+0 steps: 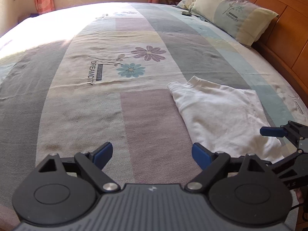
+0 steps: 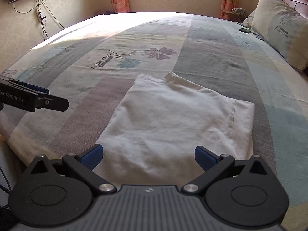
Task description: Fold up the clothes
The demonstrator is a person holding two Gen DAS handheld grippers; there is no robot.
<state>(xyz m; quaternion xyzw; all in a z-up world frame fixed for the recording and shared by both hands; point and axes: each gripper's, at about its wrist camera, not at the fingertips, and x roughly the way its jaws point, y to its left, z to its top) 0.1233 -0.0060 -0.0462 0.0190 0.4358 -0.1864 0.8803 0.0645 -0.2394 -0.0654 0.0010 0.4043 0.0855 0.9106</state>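
Both your grippers are released w/ nothing between the jaws: left gripper (image 1: 152,154) over bare bedspread (image 1: 96,105), right gripper (image 2: 149,155) over the near hem of the white shirt (image 2: 173,119). Shirt lies folded flat near the bed's front edge, prob. let go so it settles. Pillow (image 1: 233,13) sits at the headboard end.

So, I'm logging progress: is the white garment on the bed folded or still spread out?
Folded. The white garment lies as a compact layered rectangle on the bed, a hemmed edge doubled over on its right side.

One folded white garment (image 2: 173,119), two pillows (image 1: 233,13), two grippers (image 1: 152,155).
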